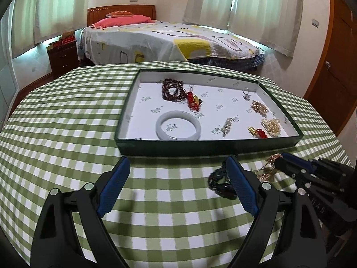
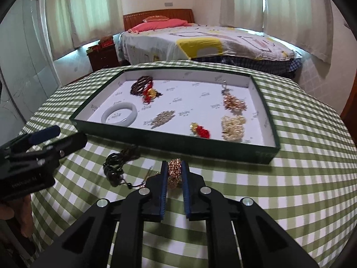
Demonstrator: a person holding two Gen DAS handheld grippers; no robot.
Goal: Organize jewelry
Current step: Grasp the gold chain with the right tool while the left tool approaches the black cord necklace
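A dark green tray (image 1: 207, 146) (image 2: 178, 144) with a white floor holds a white jade bangle (image 1: 178, 127) (image 2: 119, 116), dark bead strands (image 1: 173, 89) (image 2: 140, 84), red-and-gold charms (image 1: 258, 132) (image 2: 200, 130), a pearl heap (image 1: 271, 126) (image 2: 233, 127) and gold chains (image 1: 258, 107) (image 2: 234, 102). My right gripper (image 2: 175, 167) is shut on a gold chain bracelet (image 2: 174, 173) (image 1: 271, 159) on the cloth in front of the tray. A black bead bracelet (image 2: 115, 169) (image 1: 219, 182) lies left of it. My left gripper (image 1: 178, 167) is open and empty; its right finger covers part of the black beads.
The table wears a green-and-white checked cloth (image 1: 67, 122) (image 2: 301, 167). Behind it stand a bed (image 1: 167, 40) and a dark wooden nightstand (image 1: 63, 55). A wooden door (image 1: 334, 67) is at the right.
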